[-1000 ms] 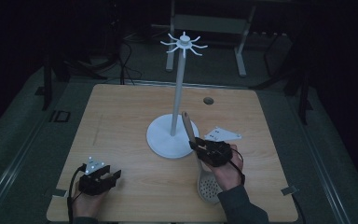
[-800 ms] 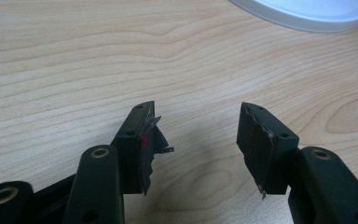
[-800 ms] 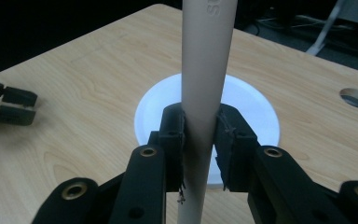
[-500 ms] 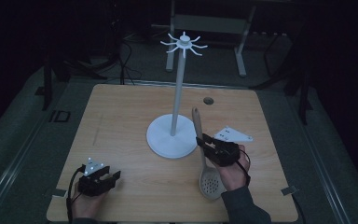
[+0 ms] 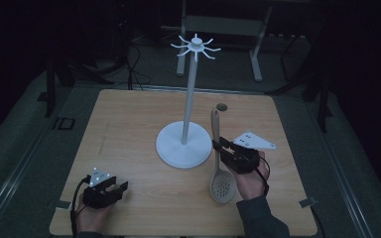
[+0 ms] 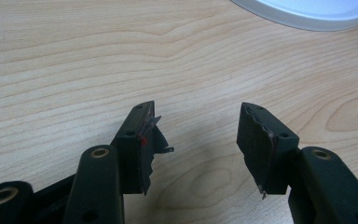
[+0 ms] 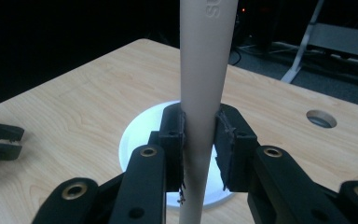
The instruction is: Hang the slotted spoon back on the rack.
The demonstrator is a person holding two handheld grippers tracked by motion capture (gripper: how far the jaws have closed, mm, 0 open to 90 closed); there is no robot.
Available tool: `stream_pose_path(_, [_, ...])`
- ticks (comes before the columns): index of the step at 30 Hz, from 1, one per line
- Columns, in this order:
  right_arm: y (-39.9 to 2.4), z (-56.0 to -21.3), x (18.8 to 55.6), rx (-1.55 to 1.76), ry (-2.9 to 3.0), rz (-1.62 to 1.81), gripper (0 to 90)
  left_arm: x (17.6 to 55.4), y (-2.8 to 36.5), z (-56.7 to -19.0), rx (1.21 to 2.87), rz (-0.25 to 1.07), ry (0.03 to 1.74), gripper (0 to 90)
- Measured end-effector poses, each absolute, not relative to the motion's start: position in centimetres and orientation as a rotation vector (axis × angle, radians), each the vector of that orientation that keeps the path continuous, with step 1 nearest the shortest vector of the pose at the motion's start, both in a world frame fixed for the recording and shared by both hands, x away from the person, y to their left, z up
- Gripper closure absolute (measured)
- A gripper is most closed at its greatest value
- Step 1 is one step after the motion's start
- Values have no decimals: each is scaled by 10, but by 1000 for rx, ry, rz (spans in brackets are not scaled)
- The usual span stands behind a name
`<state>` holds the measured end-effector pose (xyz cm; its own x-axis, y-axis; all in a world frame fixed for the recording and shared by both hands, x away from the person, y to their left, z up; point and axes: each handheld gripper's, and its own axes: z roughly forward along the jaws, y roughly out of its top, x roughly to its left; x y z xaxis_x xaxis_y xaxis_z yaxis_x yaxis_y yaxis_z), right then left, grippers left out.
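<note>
A beige slotted spoon (image 5: pixel 217 163) is held off the table, its handle pointing up and its perforated bowl (image 5: pixel 222 188) hanging low. My right gripper (image 5: pixel 222 150) is shut on the handle (image 7: pixel 200 116), which stands upright between the jaws. A white hanger stand (image 5: pixel 190 94) with a round base (image 5: pixel 178 146) and a ring of hooks at its top (image 5: pixel 195 46) stands mid-table, just left of the spoon. My left gripper (image 5: pixel 110 190) rests open near the table's front left, with nothing between its fingers (image 6: pixel 142 135).
The wooden table (image 5: pixel 129 124) has a small round hole (image 5: pixel 222 106) near its far edge, behind the spoon. Pieces of tape mark the front corners. Dark floor, cables and a metal frame lie beyond the table.
My right gripper has lifted the spoon and moved it rightward, turning its handle from a lean to nearly upright. The left gripper has stayed put.
</note>
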<state>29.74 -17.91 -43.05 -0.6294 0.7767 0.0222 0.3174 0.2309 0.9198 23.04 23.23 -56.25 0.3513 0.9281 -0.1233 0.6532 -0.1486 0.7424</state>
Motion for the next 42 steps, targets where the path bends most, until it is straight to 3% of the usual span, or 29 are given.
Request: stream_pose_path(42, [-171, -410, 302, 897, 1933, 1465, 738, 231, 230, -561, 1883, 492, 1376, 472])
